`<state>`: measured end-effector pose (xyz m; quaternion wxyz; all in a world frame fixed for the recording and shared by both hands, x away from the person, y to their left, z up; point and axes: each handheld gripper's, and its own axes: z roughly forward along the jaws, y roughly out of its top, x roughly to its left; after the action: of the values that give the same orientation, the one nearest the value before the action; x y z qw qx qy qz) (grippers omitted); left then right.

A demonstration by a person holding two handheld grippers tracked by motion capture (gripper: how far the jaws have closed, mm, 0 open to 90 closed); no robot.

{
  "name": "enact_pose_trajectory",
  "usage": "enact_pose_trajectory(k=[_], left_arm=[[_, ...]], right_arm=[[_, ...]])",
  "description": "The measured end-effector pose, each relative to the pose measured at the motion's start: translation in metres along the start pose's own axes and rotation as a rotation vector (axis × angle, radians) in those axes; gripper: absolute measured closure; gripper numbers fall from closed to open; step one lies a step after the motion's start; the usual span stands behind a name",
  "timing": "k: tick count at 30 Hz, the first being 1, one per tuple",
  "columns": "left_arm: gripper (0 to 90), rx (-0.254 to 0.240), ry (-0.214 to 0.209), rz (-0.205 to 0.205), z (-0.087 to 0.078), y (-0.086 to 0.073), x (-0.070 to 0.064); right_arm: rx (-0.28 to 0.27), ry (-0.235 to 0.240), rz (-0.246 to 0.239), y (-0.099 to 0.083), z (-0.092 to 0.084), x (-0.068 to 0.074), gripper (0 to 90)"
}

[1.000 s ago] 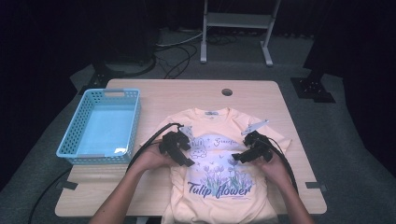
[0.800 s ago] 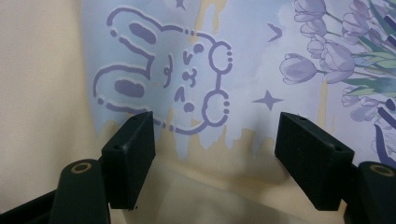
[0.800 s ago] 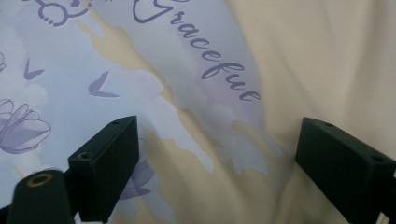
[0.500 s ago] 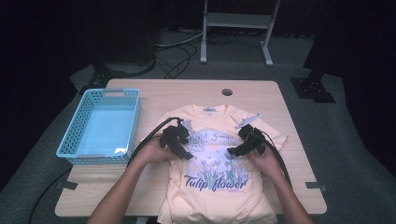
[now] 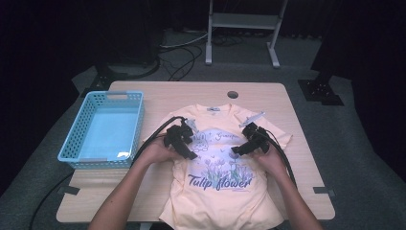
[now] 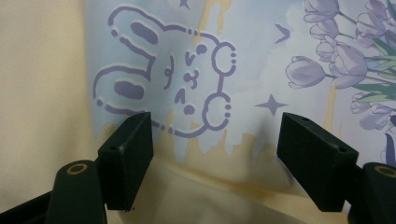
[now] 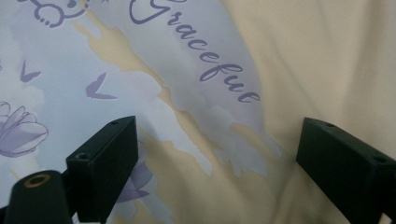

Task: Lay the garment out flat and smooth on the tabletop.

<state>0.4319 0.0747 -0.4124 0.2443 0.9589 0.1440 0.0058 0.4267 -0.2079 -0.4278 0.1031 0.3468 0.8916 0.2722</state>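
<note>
A yellow shirt (image 5: 225, 191) lies flat on the table (image 5: 158, 96). Both grippers, left (image 5: 187, 152) and right (image 5: 238, 149), hover over its chest print, jaws wide, gripping nothing; the right's have just been opening.

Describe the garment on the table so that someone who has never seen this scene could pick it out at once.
On the wooden table, right of the blue basket, a pale yellow T-shirt lies flat, front up. Its purple tulip print reading "Tulip flower" makes it unmistakable; both grippers are over its chest.
</note>
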Motion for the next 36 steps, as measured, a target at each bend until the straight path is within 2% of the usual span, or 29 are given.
enact_pose_trajectory(k=[2, 7, 10, 14, 22, 27, 31, 33, 36], left_arm=[[25.6, 0.009, 0.008, 0.006, 0.001, 0.002, 0.002], [24.8, 0.022, 0.011, -0.011, 0.001, 0.006, 0.011], [24.7, 0.013, 0.025, -0.009, 0.002, 0.006, 0.015], [24.7, 0.008, 0.026, -0.026, 0.002, 0.006, 0.019], [23.8, 0.018, 0.029, -0.040, 0.002, 0.009, 0.029], [23.8, 0.005, 0.038, -0.044, 0.003, 0.009, 0.034], [23.4, 0.013, 0.050, -0.041, 0.004, 0.011, 0.033], [20.1, 0.015, 0.047, -0.052, 0.004, 0.012, 0.032], [18.7, -0.011, 0.057, -0.077, -0.001, 0.010, 0.028]], right_arm=[[0.015, -0.001, 0.005, 0.004, 0.001, -0.002, 11.8], [-0.018, -0.011, 0.015, 0.005, 0.005, -0.007, 11.9], [-0.031, -0.016, 0.026, 0.006, 0.006, -0.010, 12.3], [-0.013, -0.022, 0.039, 0.014, 0.010, -0.014, 11.9], [-0.064, -0.035, 0.054, 0.015, 0.014, -0.020, 13.5], [-0.090, -0.045, 0.070, 0.016, 0.016, -0.023, 13.7], [-0.106, -0.051, 0.083, 0.015, 0.017, -0.024, 13.8], [-0.111, -0.051, 0.074, 0.015, 0.017, -0.025, 13.8], [-0.098, -0.066, 0.094, 0.013, 0.014, -0.024, 13.8]])
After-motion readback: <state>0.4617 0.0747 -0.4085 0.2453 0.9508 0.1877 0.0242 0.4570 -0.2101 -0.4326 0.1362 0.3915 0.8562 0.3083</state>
